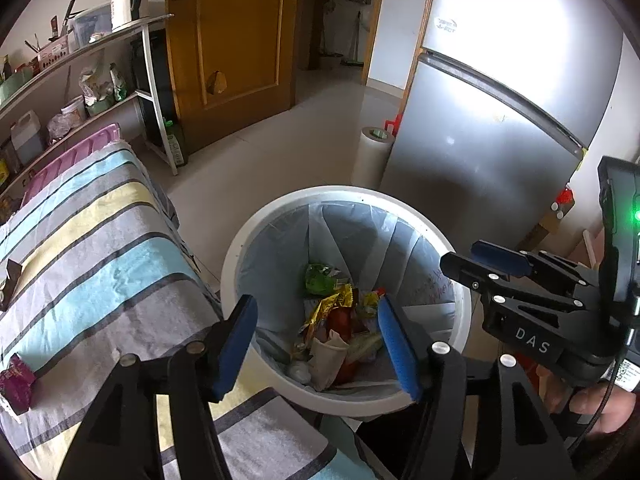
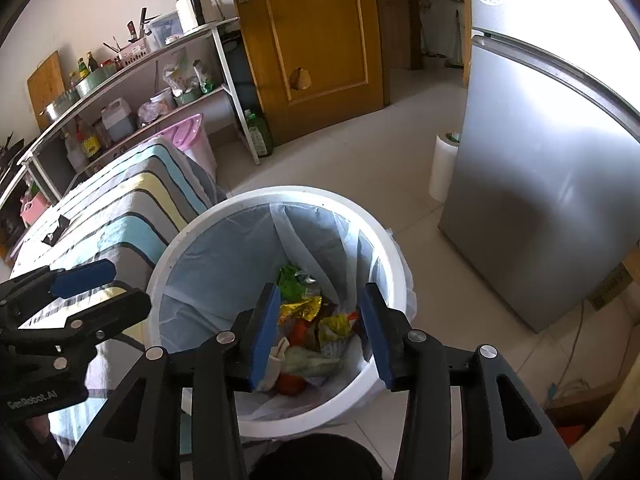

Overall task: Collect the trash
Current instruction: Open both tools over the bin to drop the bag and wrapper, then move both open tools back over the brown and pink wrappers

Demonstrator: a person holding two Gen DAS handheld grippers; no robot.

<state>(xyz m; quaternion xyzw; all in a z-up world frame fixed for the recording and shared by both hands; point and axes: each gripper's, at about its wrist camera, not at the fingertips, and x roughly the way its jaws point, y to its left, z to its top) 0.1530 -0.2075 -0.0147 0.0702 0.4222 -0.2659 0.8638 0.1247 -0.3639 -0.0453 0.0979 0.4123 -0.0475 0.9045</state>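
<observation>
A white trash bin (image 1: 240, 264) (image 2: 396, 264) with a pale bag liner stands on the floor beside the table. At its bottom lies a heap of trash (image 1: 336, 320) (image 2: 312, 320): green, gold and red wrappers and a paper cup. My left gripper (image 1: 316, 308) (image 2: 116, 284) hangs open over the bin's near-left rim, nothing between its blue pads (image 1: 236, 344). My right gripper (image 2: 319, 292) (image 1: 476, 262) is open above the bin too, and empty. On the striped tablecloth (image 1: 100, 248) (image 2: 132, 200) lie a purple wrapper (image 1: 14, 384) and a dark wrapper (image 1: 10, 284) (image 2: 56, 226).
A silver fridge (image 1: 480, 128) (image 2: 540, 180) stands right of the bin, with a white roll (image 1: 370, 154) (image 2: 442, 168) on the floor beside it. A cluttered shelf rack (image 1: 80, 80) (image 2: 160, 80) and a pink bin (image 2: 192, 136) are behind the table. A wooden door (image 1: 236, 40) is beyond.
</observation>
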